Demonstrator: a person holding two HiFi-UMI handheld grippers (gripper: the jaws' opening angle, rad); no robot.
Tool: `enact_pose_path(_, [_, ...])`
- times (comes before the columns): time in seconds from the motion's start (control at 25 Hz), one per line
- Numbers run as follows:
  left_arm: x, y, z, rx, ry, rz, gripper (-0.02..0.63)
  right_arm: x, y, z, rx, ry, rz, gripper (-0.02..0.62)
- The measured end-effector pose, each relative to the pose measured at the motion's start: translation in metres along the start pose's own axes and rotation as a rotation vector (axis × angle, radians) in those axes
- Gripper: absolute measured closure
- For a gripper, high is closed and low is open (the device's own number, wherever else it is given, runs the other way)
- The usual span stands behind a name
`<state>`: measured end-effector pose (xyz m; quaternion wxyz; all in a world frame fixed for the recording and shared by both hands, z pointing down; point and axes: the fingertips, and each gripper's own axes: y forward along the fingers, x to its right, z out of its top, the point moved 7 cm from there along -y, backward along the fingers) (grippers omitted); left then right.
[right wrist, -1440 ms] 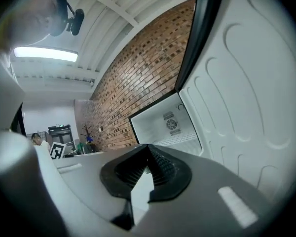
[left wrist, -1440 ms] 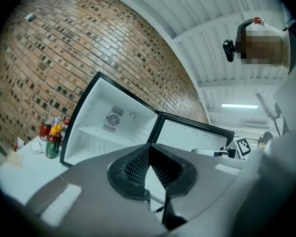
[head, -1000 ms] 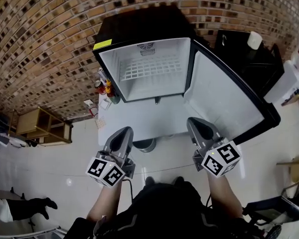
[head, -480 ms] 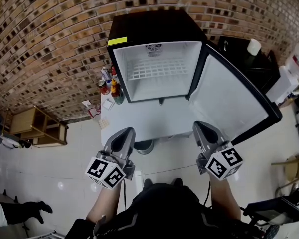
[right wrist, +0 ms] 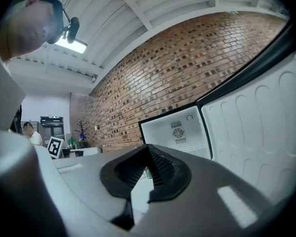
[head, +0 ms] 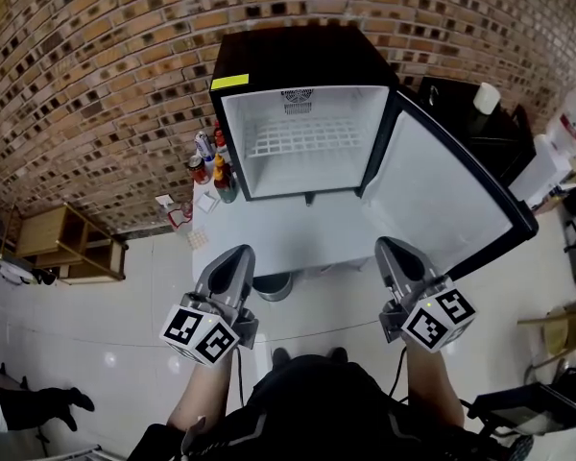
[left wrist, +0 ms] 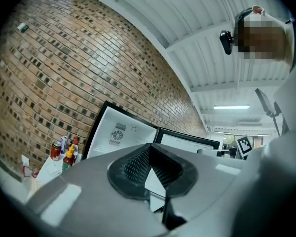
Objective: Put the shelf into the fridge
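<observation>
Currently your left gripper [head: 236, 255] and right gripper [head: 389, 250] hold their jaws closed on nothing, back from the fridge [head: 288, 51]. Its shelf [head: 307, 134] sits inside, so likely nothing needs carrying.

A: The fridge [head: 298, 56] is showing a black shell with a faint sheen, and its lining is looking like smooth white plastic.
B: The shelf [head: 305, 134] is reading as white-coated wire. The brick wall [head: 86, 75] is looking rough and matt.
A: The floor [head: 106, 344] is gleaming like polished tile.
B: The left gripper [head: 238, 254] and right gripper [head: 388, 246] are showing smooth grey plastic, with black ribbed pads [left wrist: 137, 167] looking rubbery. The low rack [head: 67, 243] is looking like bare wood.
</observation>
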<state>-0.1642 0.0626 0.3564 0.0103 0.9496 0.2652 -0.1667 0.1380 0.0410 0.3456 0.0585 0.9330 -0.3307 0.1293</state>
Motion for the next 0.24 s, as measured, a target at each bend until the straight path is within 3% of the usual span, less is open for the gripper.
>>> enact_pose_path(0.24, [0.0027,-0.0002,-0.0067,-0.009,-0.021,0.033,0.603,0.0048,-0.0048,0.0052,-0.008,-0.033,-0.004,0.589])
